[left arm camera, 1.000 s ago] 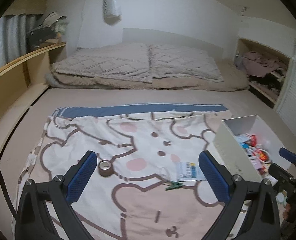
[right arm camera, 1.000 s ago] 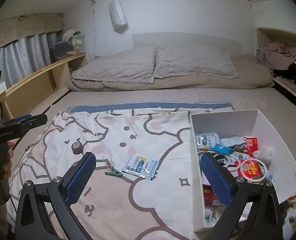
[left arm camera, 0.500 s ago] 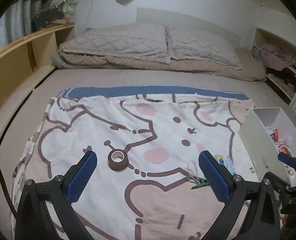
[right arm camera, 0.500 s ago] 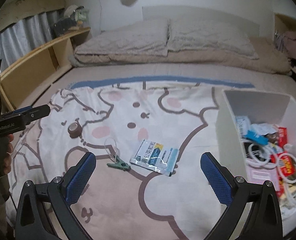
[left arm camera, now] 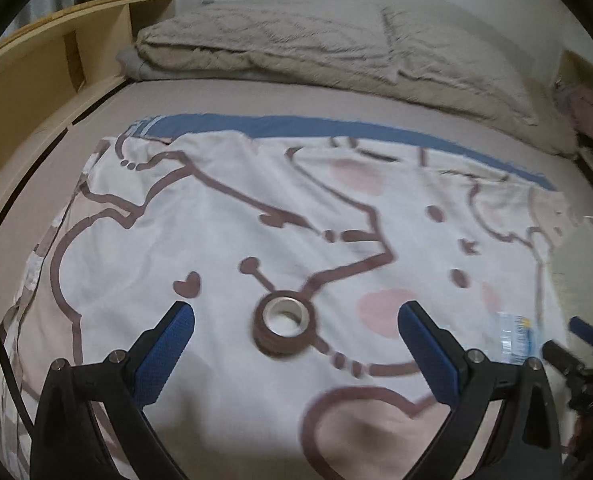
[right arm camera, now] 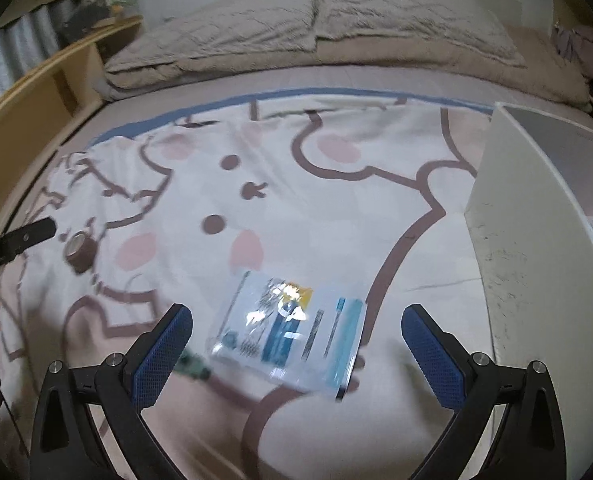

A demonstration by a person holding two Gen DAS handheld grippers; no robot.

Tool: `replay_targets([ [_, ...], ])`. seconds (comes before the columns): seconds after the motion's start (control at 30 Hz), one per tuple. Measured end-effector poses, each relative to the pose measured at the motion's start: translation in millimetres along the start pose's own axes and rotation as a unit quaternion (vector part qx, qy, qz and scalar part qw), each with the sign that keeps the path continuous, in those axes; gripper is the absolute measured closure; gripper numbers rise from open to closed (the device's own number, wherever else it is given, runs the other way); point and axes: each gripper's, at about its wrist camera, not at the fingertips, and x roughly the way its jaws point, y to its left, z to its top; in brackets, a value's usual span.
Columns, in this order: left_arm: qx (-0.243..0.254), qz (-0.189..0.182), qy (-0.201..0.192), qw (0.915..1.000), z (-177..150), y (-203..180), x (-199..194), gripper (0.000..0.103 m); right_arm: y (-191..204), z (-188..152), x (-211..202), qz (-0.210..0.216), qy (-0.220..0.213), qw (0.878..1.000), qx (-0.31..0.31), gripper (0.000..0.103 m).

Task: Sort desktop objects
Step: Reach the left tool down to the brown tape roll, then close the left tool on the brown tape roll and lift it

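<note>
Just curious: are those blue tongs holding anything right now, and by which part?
Nothing is held. The left tongs stand open around the tape roll; the right tongs open over the plastic packet.

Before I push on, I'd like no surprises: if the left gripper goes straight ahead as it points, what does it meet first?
Most likely the brown tape roll, lying flat on the cartoon blanket, centred ahead of the open left gripper. Nothing shows between them, though depth is hard to judge.

Brown tape roll (left arm camera: 286, 328) on cream, brown-outlined cartoon blanket (left arm camera: 224, 232)
</note>
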Motion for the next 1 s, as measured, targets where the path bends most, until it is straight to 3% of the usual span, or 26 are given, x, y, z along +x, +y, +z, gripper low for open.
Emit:
replay_targets([
  [0.17, 0.000, 0.028, 0.020, 0.9994, 3.1, 9.5, 31.6, 0.001, 8.1, 10.3, 22.2, -0.004, 0.011, 1.000, -0.012, 0.000],
  [0.43, 0.028, 0.060, 0.039, 0.9970, 1.4, 5.1, 65.1, 0.001, 43.8, 19.9, 51.8, -0.044, 0.014, 0.994, -0.100, 0.000],
  [0.53, 0.035, 0.061, 0.054, 0.9961, -3.9, 6.5, 73.1, 0.009, 59.0, 10.9, 55.6, -0.058, 0.016, 0.987, -0.152, 0.000],
  [0.63, 0.034, 0.055, 0.060, 0.9961, -10.7, 10.4, 76.4, 0.009, 69.3, -2.8, 52.5, -0.077, 0.001, 0.978, -0.193, 0.000],
  [0.77, 0.026, 0.045, 0.060, 0.9968, -14.2, 15.2, 74.3, 0.011, 67.5, -14.6, 45.1, -0.076, -0.005, 0.979, -0.192, 0.000],
  [1.0, 0.038, 0.024, 0.052, 0.9976, -19.5, 4.0, 63.4, 0.048, 68.3, -38.6, 29.4, -0.066, -0.003, 0.980, -0.186, 0.000],
])
